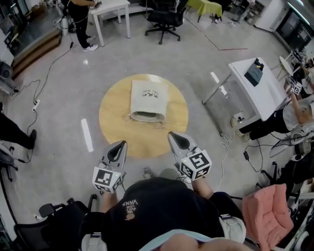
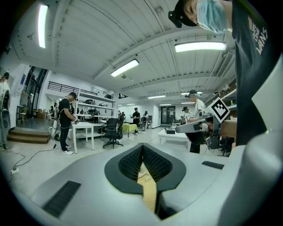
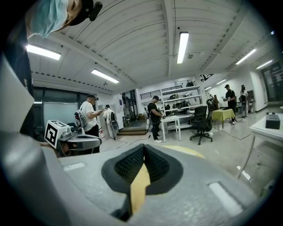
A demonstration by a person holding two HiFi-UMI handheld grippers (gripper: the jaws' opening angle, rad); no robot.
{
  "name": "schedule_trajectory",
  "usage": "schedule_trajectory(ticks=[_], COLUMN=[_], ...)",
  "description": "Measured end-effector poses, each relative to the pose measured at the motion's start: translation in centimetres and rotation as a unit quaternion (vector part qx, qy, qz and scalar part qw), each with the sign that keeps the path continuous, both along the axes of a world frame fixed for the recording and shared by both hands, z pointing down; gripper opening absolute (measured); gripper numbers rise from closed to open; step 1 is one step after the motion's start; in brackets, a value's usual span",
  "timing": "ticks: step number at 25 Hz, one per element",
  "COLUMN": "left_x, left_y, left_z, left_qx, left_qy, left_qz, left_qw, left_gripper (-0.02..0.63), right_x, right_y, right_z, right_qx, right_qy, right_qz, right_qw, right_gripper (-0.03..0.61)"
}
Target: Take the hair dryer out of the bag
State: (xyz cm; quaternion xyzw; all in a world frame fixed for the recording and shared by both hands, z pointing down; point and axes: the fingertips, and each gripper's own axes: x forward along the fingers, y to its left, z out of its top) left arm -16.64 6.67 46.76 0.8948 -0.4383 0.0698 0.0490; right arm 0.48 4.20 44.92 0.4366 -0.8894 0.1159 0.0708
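Note:
A cream drawstring bag (image 1: 146,100) lies on a round wooden table (image 1: 114,122), its open mouth facing me; whatever is inside it is hidden. My left gripper (image 1: 117,146) hovers at the table's near edge on the left, jaws shut and empty. To the right, my right gripper (image 1: 174,137) also sits over the near edge, shut with nothing held. Both point toward the bag, a short way from its mouth. In the left gripper view the black pads (image 2: 142,160) meet, with table wood showing below. The right gripper view shows its pads (image 3: 143,160) closed the same way.
A white desk (image 1: 260,86) stands to the right with a person seated beyond it. Another white table (image 1: 112,11) and a black office chair (image 1: 164,19) are at the back. Cables (image 1: 44,81) run over the floor on the left. A pink cloth (image 1: 267,208) lies lower right.

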Motion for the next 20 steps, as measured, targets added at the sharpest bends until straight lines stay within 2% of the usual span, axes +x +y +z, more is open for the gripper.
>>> schedule_trajectory(ticks=[10,20], left_x=[-0.3,0.0], left_y=[-3.3,-7.7], left_z=[1.4,4.2], left_qx=[-0.015,-0.028], left_qy=[0.007,-0.001], left_qz=[0.003,-0.045], left_qw=[0.9999,0.9986], left_gripper=[0.011,0.011], right_x=[0.1,0.6], right_y=[-3.3,-7.5], right_z=[0.6,1.3], right_qx=[-0.005,-0.013], right_qy=[0.005,0.011], right_qz=[0.009,-0.025], right_qw=[1.000,1.000], right_gripper=[-0.002,-0.002])
